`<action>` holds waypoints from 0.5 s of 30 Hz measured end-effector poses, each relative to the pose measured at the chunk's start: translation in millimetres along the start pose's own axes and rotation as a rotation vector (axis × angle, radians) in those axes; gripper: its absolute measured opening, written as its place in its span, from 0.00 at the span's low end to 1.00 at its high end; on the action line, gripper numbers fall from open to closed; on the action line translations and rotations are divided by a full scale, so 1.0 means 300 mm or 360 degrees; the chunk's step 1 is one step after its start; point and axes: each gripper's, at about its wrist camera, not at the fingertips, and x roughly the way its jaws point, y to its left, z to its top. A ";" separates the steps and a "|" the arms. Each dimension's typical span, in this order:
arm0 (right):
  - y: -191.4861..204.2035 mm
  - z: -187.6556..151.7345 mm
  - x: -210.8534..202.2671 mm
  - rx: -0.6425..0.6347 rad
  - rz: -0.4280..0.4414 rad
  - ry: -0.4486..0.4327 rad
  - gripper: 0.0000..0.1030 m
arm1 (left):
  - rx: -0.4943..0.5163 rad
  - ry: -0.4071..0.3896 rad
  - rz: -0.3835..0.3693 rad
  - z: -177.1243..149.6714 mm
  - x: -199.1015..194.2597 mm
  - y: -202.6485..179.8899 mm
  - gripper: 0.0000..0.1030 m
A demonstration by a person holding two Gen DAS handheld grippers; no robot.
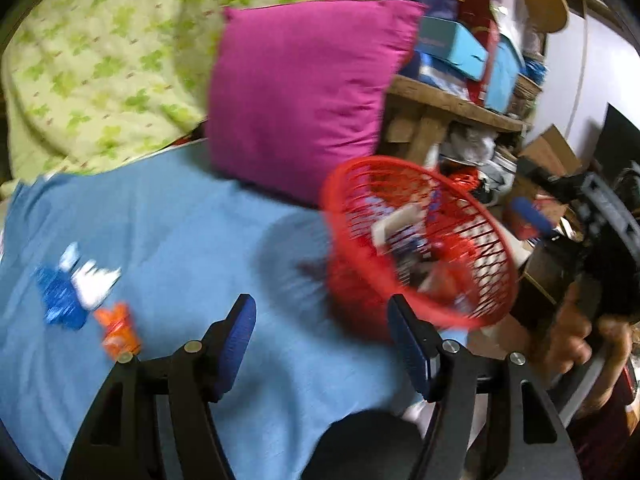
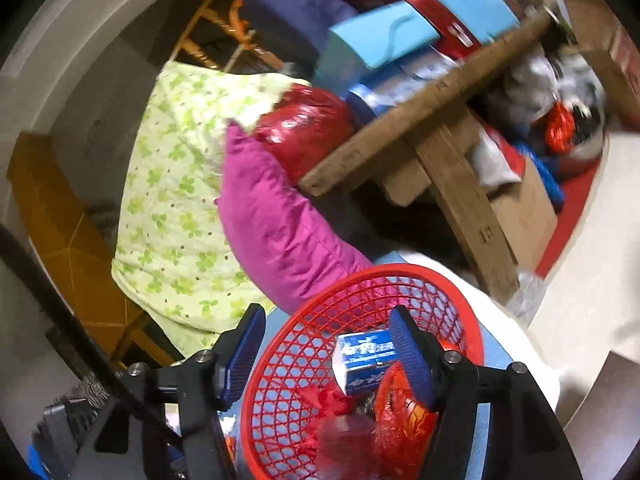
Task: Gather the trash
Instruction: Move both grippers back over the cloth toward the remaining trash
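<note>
A red mesh basket (image 1: 424, 240) stands on the blue bed sheet (image 1: 180, 232), right of centre in the left wrist view. It holds a blue-and-white box (image 2: 366, 358) and red and orange wrappers (image 2: 400, 420). On the sheet at the left lie a blue-and-white wrapper (image 1: 74, 284) and an orange wrapper (image 1: 118, 330). My left gripper (image 1: 322, 340) is open and empty, low over the sheet, right of the loose wrappers. My right gripper (image 2: 326, 344) is open and empty, directly above the basket (image 2: 280, 380).
A magenta pillow (image 1: 304, 92) and a green floral quilt (image 1: 100, 60) lie at the head of the bed. A wooden shelf (image 2: 424, 120) stacked with boxes stands beyond the basket. Cardboard boxes (image 2: 524, 216) and clutter sit under it.
</note>
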 end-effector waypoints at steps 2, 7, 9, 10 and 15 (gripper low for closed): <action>0.047 -0.017 -0.015 -0.0043 0.0039 -0.0001 0.66 | -0.0041 0.0005 0.0074 -0.048 -0.037 0.090 0.67; 0.227 -0.065 -0.019 -0.0228 0.0152 0.0002 0.66 | -0.0195 -0.0024 0.0261 -0.162 -0.140 0.336 0.67; 0.305 -0.091 -0.001 -0.0300 0.0203 0.0024 0.66 | -0.0283 -0.0033 0.0357 -0.213 -0.181 0.448 0.67; 0.340 -0.105 0.010 -0.0331 0.0232 0.0041 0.66 | -0.0324 -0.0040 0.0400 -0.239 -0.202 0.498 0.67; 0.519 -0.239 0.116 -0.0477 0.0355 0.0227 0.66 | -0.0571 -0.0052 0.0531 -0.353 -0.270 0.734 0.67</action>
